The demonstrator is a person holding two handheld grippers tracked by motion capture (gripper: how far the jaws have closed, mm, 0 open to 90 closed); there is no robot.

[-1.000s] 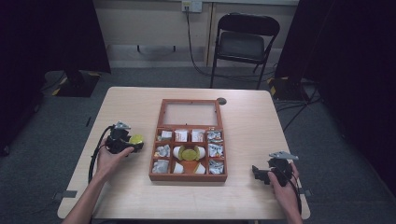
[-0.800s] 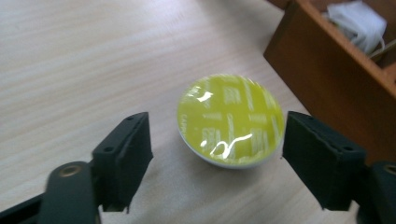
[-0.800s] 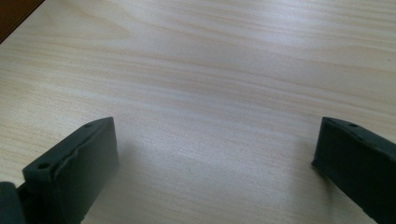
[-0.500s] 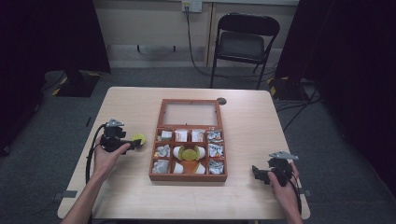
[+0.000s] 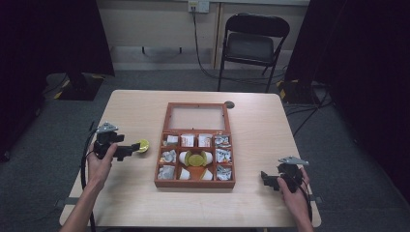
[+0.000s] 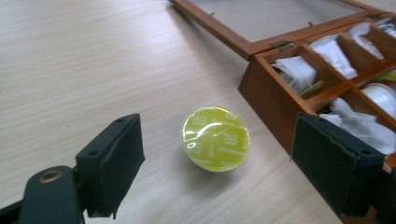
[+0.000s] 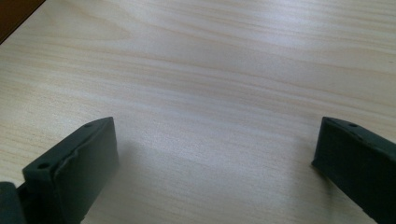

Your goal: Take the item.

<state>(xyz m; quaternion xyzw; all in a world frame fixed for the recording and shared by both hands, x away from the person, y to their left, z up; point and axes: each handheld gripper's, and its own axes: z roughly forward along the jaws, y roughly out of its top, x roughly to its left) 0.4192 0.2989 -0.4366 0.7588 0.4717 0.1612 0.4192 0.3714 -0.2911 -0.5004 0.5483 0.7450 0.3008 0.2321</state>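
Plainly, round yellow-green foil-topped capsule (image 6: 215, 138)

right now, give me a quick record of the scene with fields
item in hand's work: yellow-green capsule, foil side up on the table, left of the wooden box
left tongs: just opened, capsule lies free between the pads
right tongs: open, nothing between them
box: lid open, compartments hold white packets and capsules
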